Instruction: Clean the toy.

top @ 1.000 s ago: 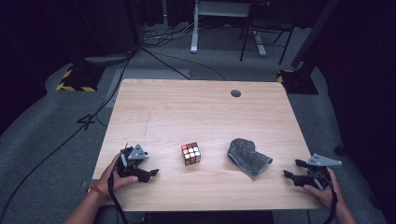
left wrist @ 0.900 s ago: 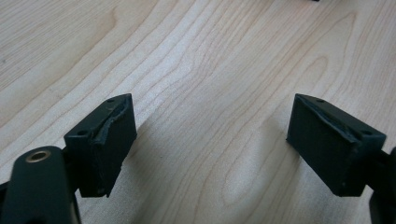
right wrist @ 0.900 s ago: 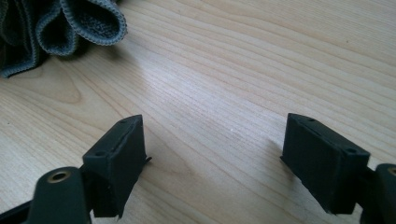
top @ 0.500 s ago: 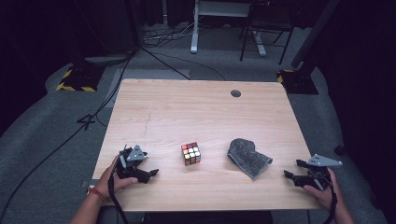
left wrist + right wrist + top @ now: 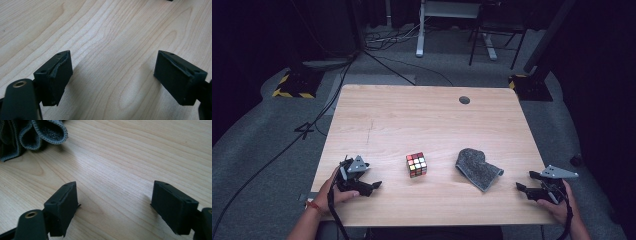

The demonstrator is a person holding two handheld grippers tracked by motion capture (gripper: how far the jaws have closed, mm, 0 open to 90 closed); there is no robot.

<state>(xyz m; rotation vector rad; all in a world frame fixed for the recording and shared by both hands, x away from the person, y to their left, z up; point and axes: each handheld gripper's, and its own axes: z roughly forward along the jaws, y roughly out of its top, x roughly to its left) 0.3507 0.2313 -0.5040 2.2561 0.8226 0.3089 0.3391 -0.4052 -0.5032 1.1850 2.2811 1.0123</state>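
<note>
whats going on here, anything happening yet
Not much yet. A person rests a gripper in each hand near the front edge of a wooden table. The left gripper sits to the left of a colour cube, the right gripper to the right of a crumpled grey cloth. Both have their jaws open over bare wood, holding nothing. Cube and cloth lie untouched between them.
</note>
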